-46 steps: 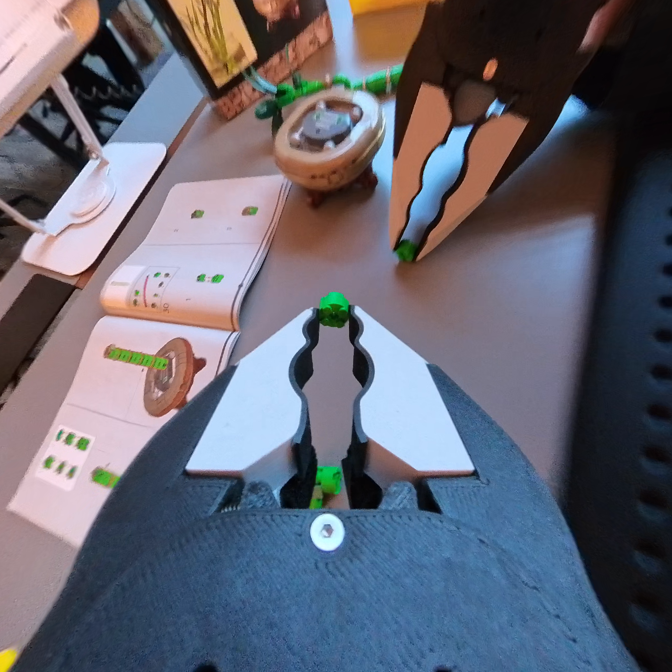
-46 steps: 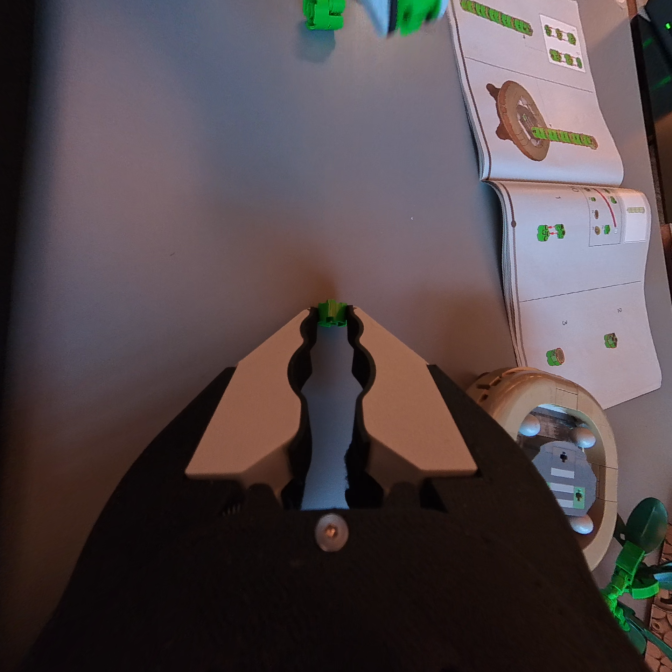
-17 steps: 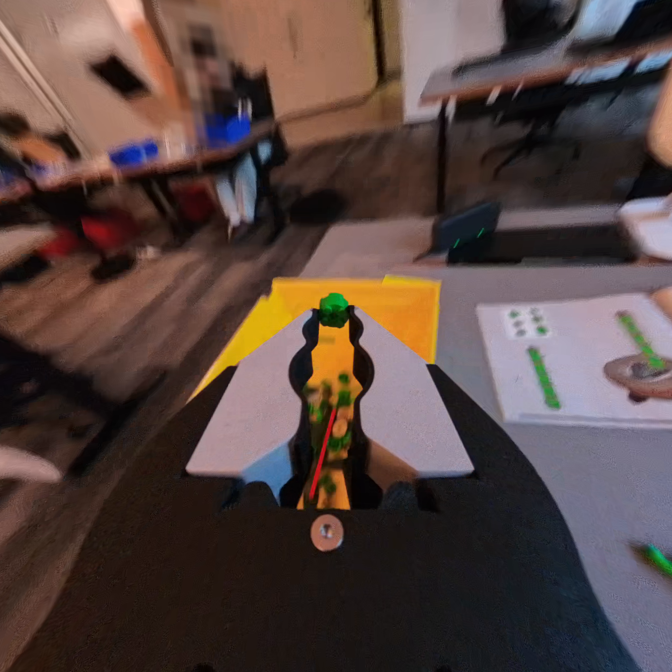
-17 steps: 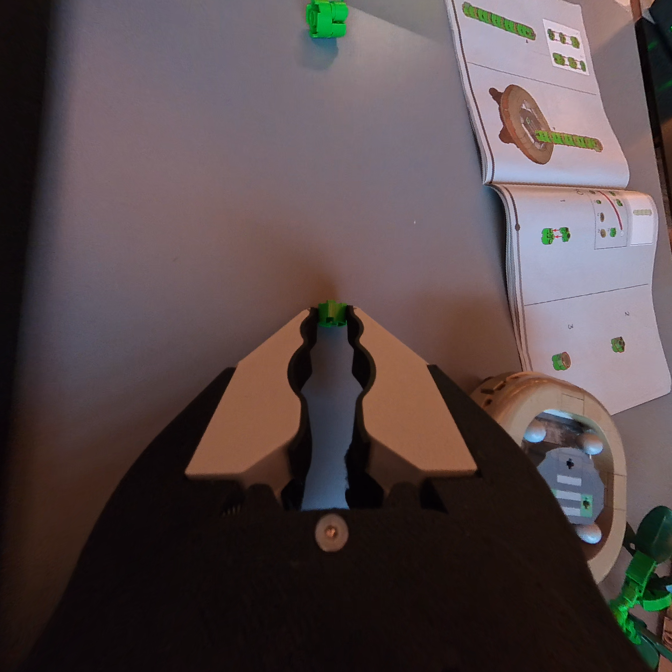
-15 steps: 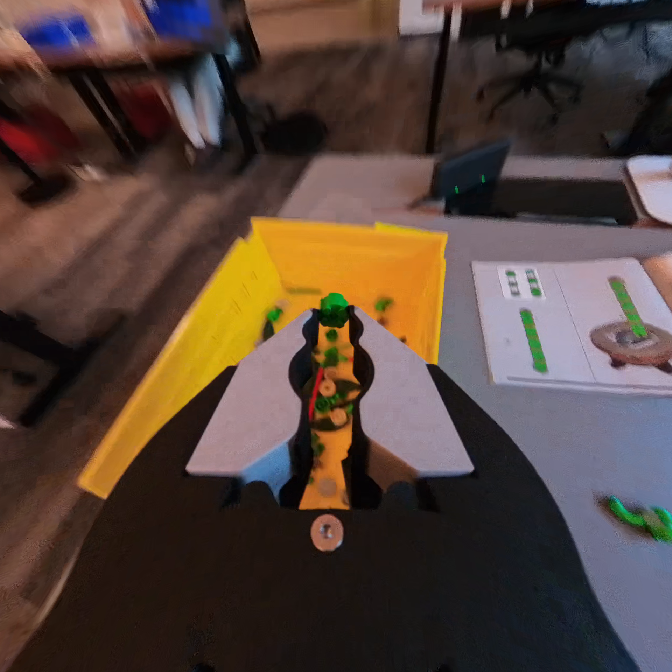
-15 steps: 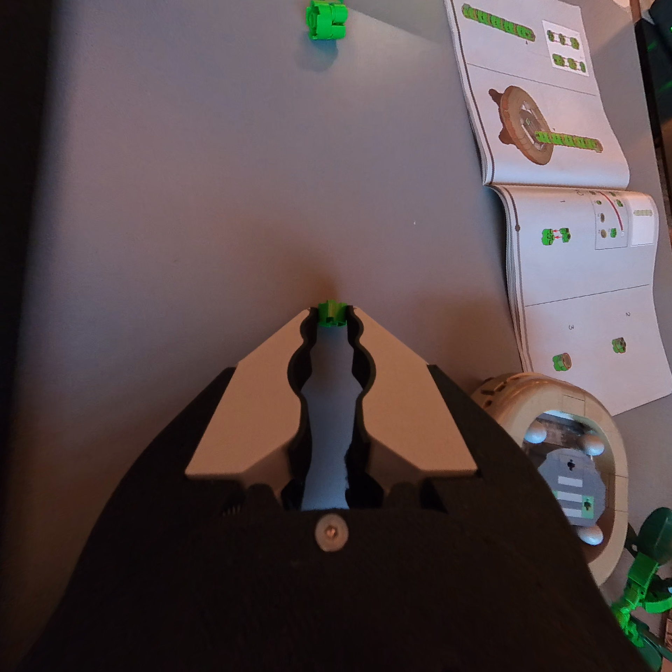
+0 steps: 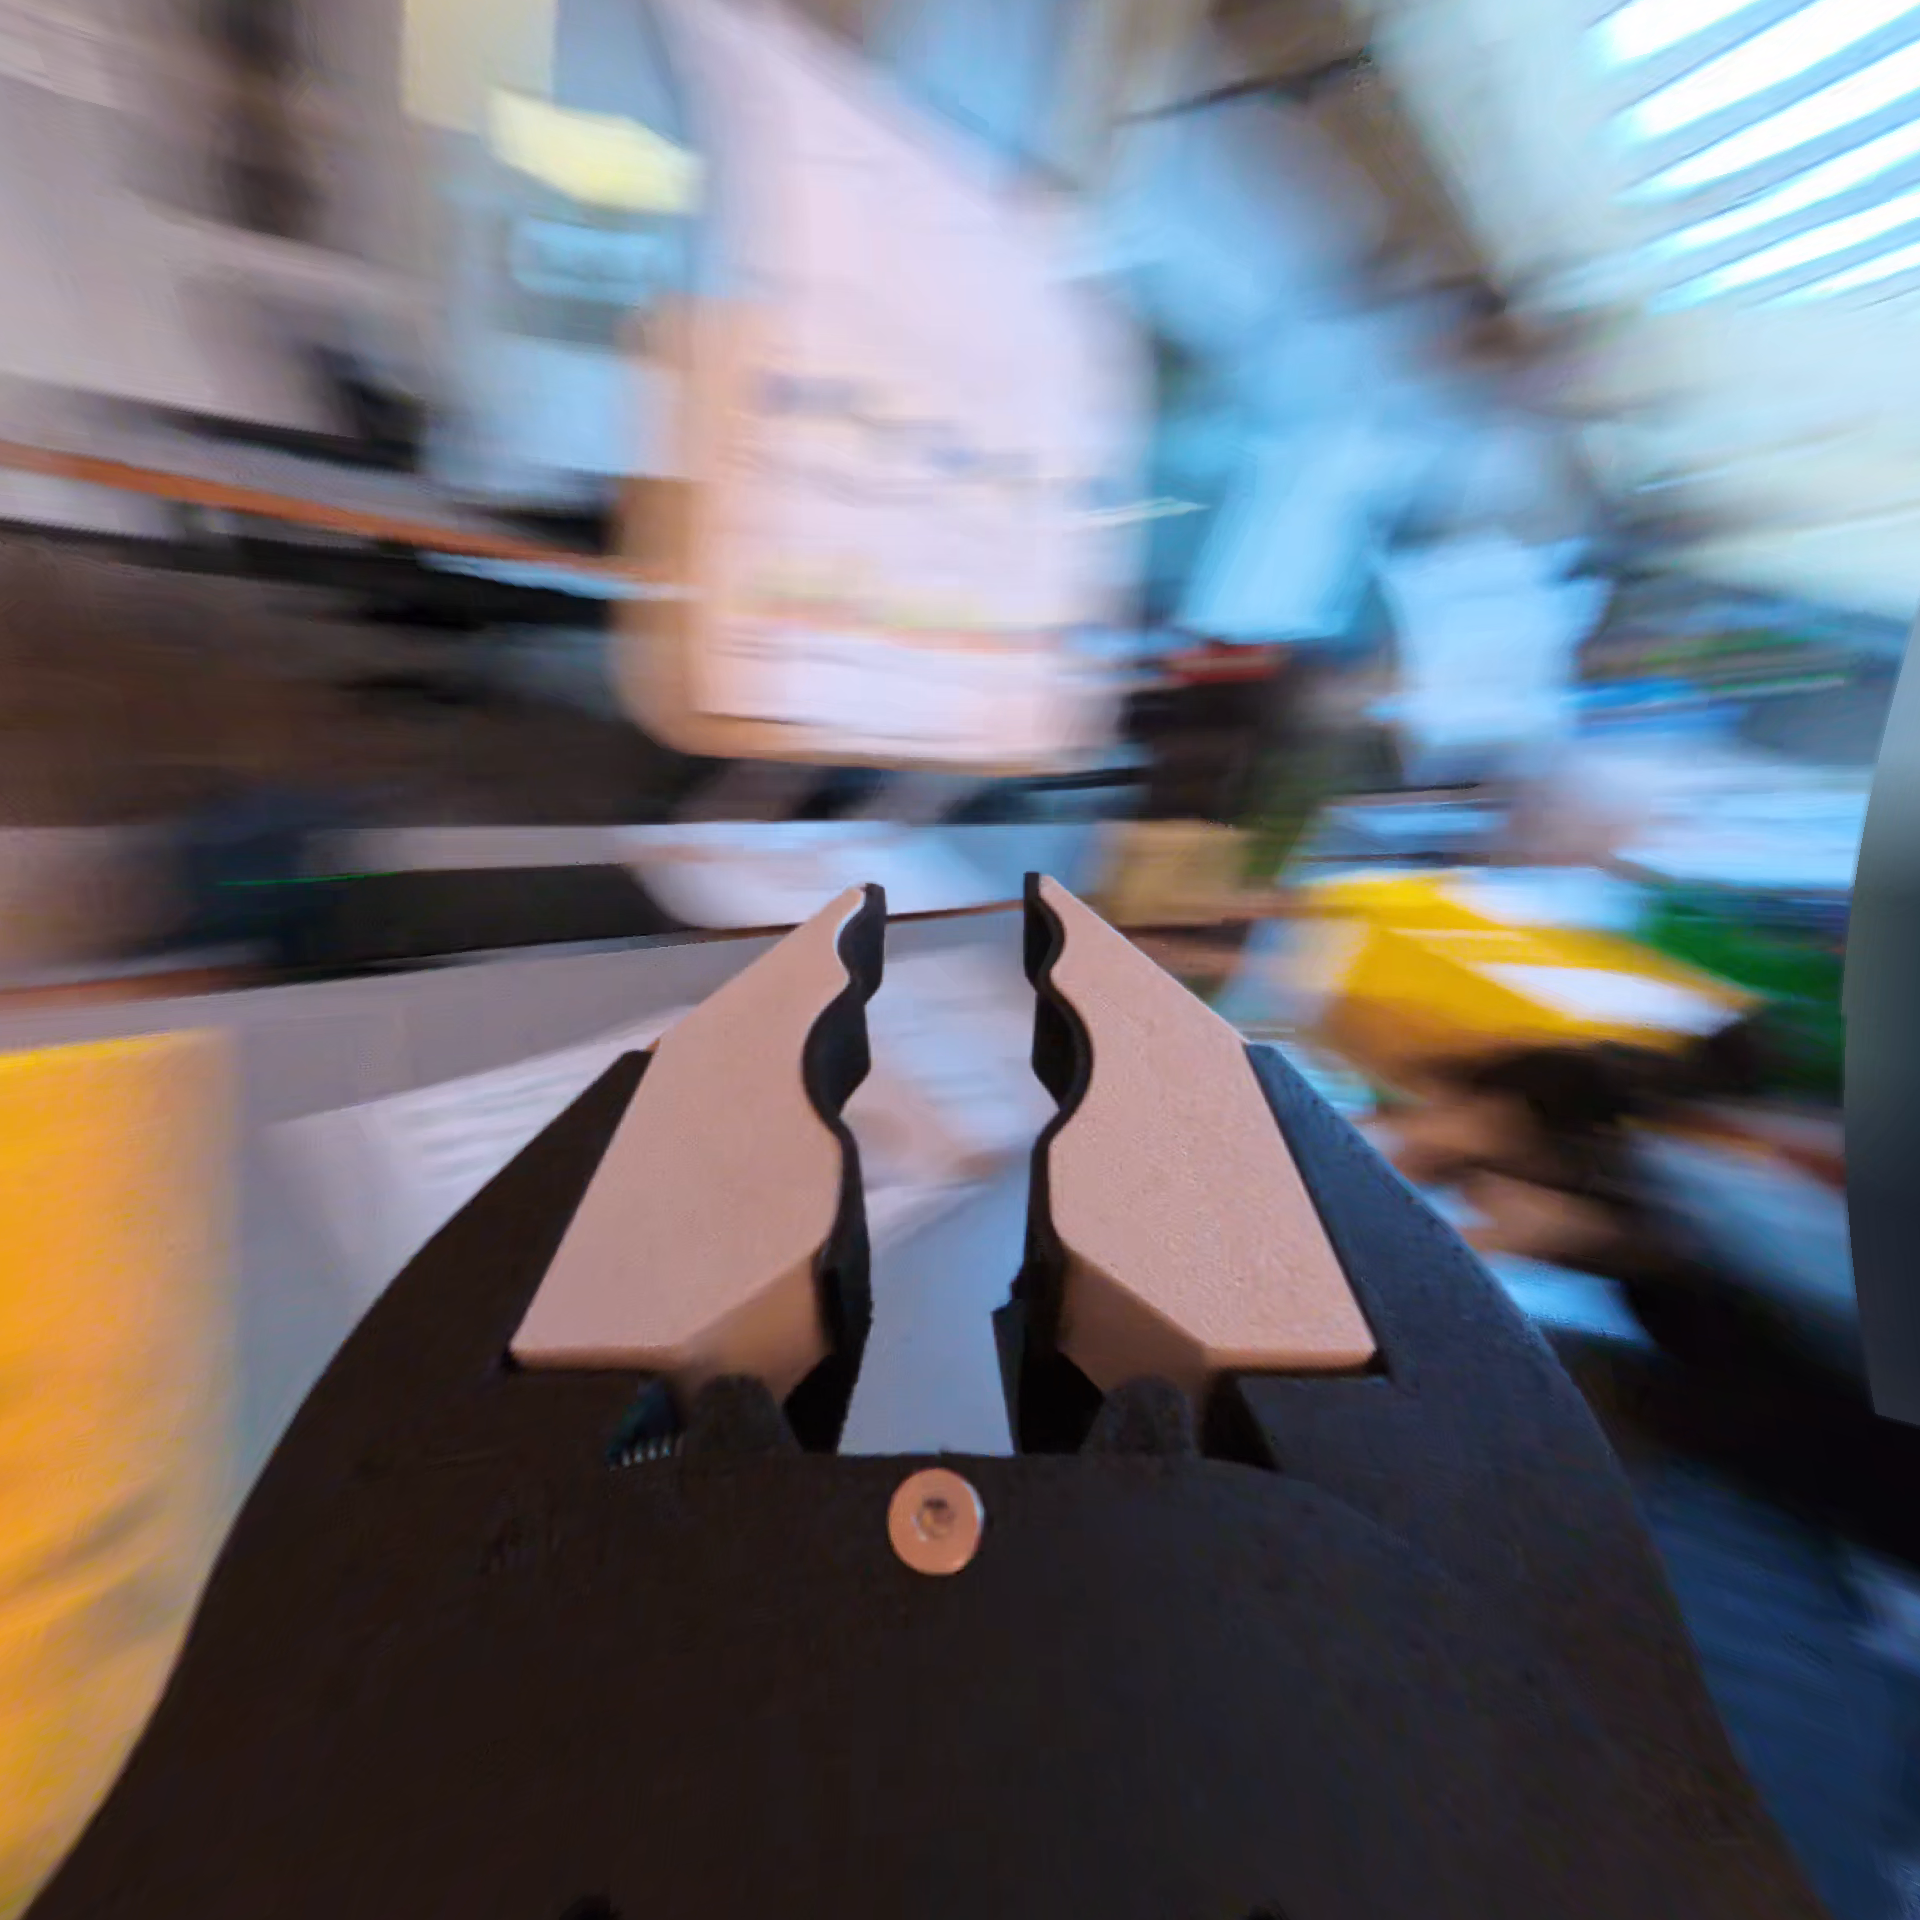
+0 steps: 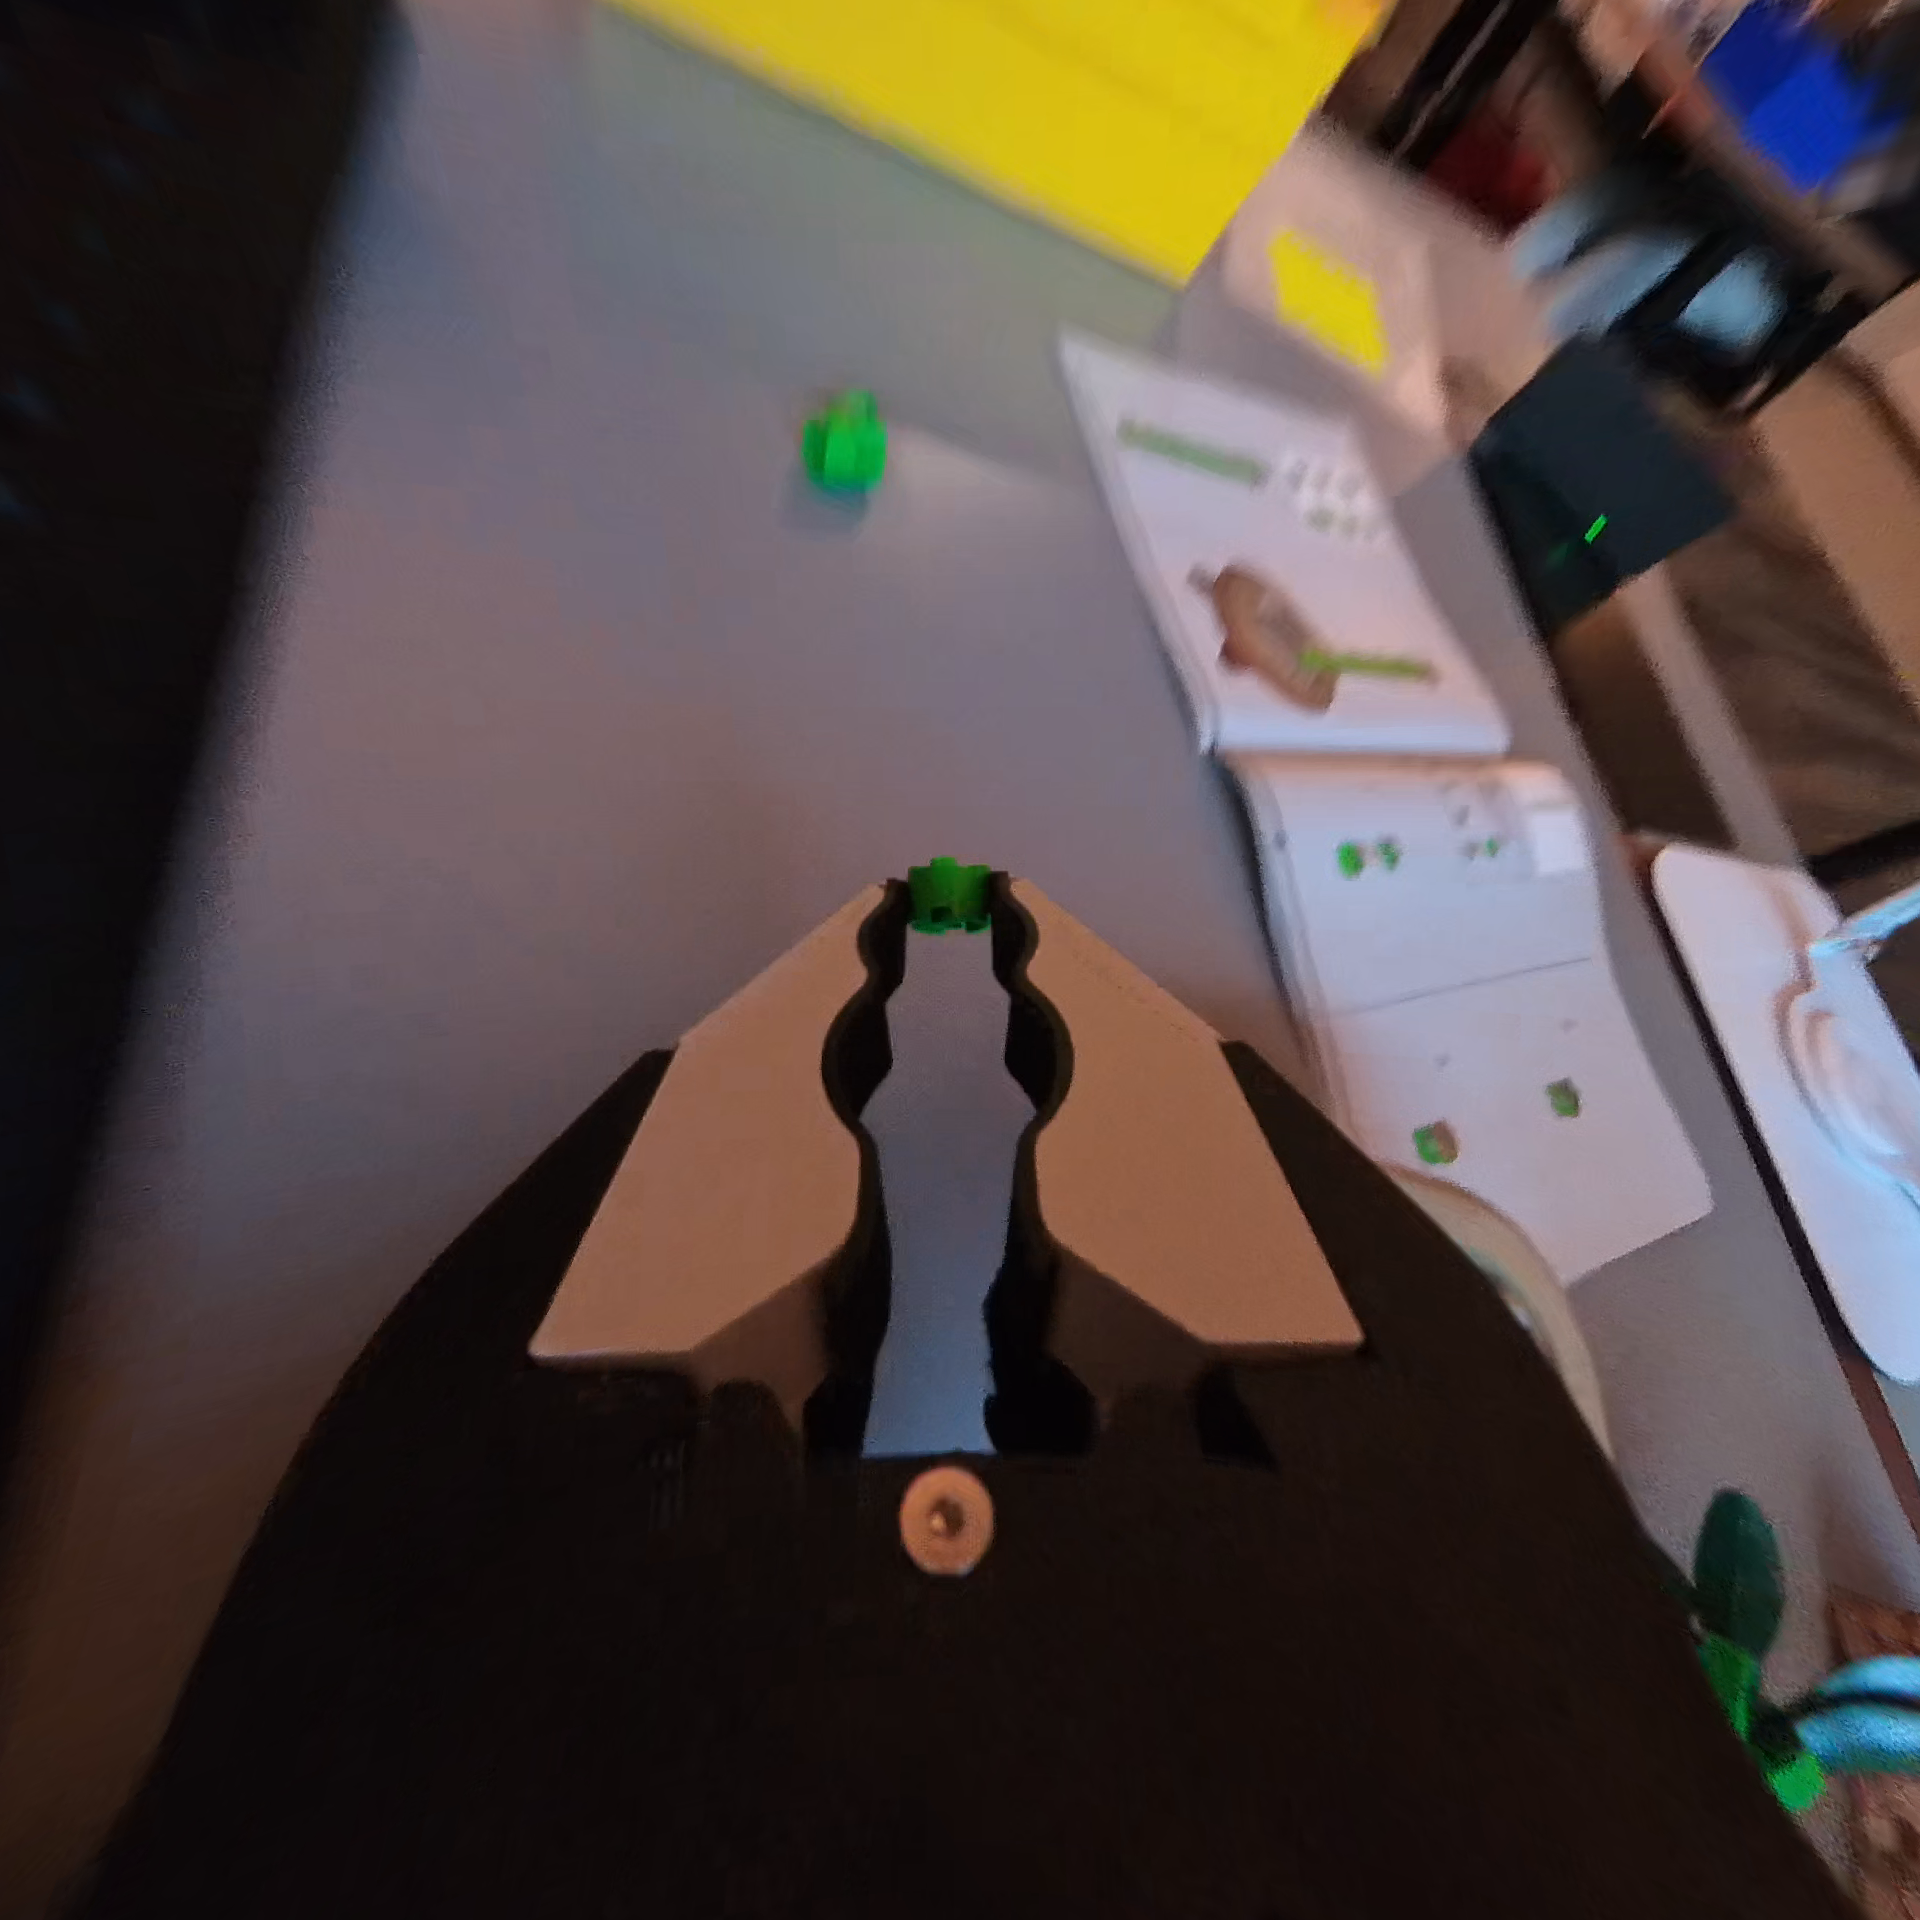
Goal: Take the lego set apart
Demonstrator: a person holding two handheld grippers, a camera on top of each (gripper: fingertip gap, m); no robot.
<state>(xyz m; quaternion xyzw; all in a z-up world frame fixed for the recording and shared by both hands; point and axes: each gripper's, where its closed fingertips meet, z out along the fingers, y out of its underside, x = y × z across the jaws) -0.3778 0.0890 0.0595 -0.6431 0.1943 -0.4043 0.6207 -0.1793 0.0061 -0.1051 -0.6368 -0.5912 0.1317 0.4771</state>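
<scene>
Left gripper (image 7: 953, 899): black textured 3D-printed body, two tan wedge-shaped fingers (image 7: 717, 1174) with black wavy inner edges, one silver hex-socket screw (image 7: 935, 1521) centred at the base. Right gripper (image 8: 943, 894): same build, same silver screw (image 8: 944, 1521).

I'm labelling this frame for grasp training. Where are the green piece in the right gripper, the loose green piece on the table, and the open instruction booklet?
held green piece (image 8: 945, 900), right wrist view, its top face between the fingertips
loose green piece (image 8: 844, 445), right wrist view, its middle
instruction booklet (image 8: 1455, 935), right wrist view, the nearer open page
</scene>
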